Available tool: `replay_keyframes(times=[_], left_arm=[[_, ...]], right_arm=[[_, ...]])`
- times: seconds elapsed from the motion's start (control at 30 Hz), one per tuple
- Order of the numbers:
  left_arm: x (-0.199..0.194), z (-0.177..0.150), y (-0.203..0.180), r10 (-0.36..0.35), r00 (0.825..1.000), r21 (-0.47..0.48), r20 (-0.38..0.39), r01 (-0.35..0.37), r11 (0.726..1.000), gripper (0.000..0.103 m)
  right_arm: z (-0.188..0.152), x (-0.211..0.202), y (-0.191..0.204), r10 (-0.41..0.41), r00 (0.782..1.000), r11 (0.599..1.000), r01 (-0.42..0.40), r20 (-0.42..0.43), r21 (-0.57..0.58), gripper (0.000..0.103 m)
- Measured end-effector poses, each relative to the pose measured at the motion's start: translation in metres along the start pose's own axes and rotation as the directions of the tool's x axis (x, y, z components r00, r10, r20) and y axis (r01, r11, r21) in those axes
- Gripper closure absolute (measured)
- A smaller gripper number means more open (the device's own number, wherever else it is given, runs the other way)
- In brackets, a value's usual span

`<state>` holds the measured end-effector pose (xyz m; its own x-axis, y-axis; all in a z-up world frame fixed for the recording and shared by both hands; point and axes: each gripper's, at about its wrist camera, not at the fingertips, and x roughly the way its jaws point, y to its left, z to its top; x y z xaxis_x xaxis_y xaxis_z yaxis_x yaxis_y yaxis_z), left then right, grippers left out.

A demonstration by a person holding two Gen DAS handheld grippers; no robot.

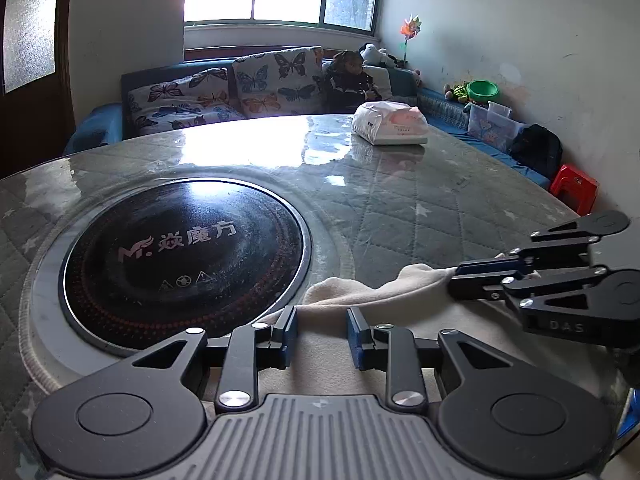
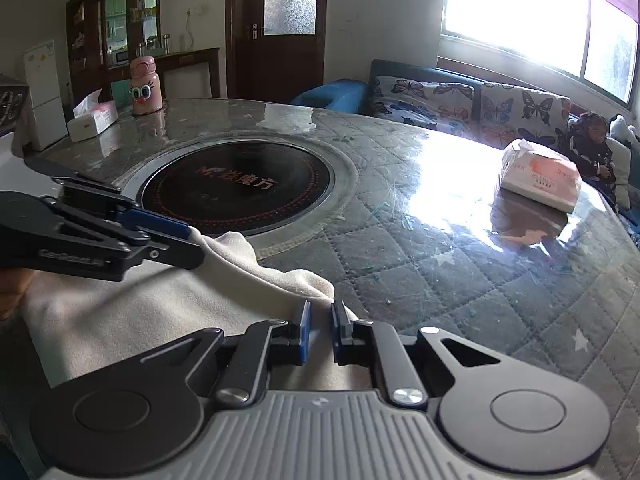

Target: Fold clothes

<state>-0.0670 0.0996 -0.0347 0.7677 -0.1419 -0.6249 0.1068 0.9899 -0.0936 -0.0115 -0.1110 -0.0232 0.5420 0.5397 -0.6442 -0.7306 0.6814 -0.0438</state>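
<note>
A cream fleece garment (image 1: 360, 292) lies on the table at the near edge; it also shows in the right wrist view (image 2: 160, 304). In the left wrist view my left gripper (image 1: 322, 332) has its jaws apart over the cloth's edge, while the right gripper (image 1: 460, 276) comes in from the right, pinched on a raised fold. In the right wrist view my right gripper (image 2: 320, 320) has jaws narrowly apart with cloth between them, and the left gripper (image 2: 192, 244) at left appears clamped on the garment's far edge.
A black round induction hob (image 1: 184, 256) is set into the quilt-covered glass table (image 1: 400, 208). A tissue pack (image 1: 390, 124) lies far right. A pink bottle (image 2: 146, 86) and a tissue box (image 2: 92, 118) stand far left. A sofa with a seated child (image 1: 350, 80) is behind.
</note>
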Motion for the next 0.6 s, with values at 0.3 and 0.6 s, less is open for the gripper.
replay_keyframes(times=[0.3,0.6], left_arm=[[0.000,0.000,0.002,-0.004,1.000,-0.002,0.001,0.004,1.000,0.073],[-0.040,-0.013,-0.010,-0.021,0.999,0.058,0.050,0.018,0.998,0.072]], right_arm=[[0.003,0.005,0.016,0.020,1.000,0.999,-0.020,-0.010,-0.037,0.093],[0.001,-0.030,0.045,0.086,0.996,0.994,-0.084,0.028,-0.077,0.083]])
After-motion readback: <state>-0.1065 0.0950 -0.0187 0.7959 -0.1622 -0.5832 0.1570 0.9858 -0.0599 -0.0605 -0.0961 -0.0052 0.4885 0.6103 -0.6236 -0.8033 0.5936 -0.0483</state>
